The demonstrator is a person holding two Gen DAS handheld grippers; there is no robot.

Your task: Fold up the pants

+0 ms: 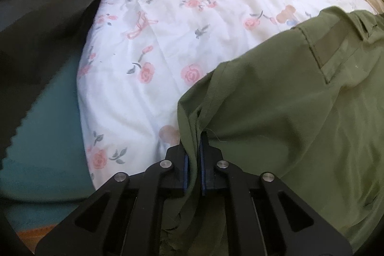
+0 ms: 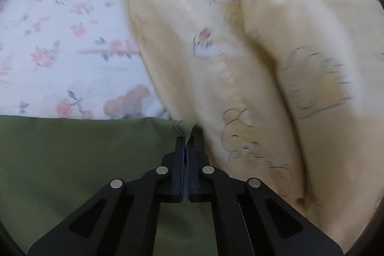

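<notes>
Olive green pants [image 1: 300, 116] lie on a floral bed sheet [image 1: 182, 23], filling the right half of the left wrist view. A stitched pocket flap shows near their top right. My left gripper [image 1: 194, 136] is shut on a bunched edge of the pants, with cloth pinched between its blue pads. In the right wrist view the pants [image 2: 84, 160] spread flat across the lower left. There my right gripper [image 2: 186, 139] is shut on a hemmed corner of the pants, right beside the cream quilt.
A bulky cream quilt [image 2: 264, 64] with printed animals is heaped along the right side of the bed. A person's dark green jacket [image 1: 43, 23] hangs at the left, over a teal surface [image 1: 43, 148]. Bare floral sheet [image 2: 60, 40] lies beyond the pants.
</notes>
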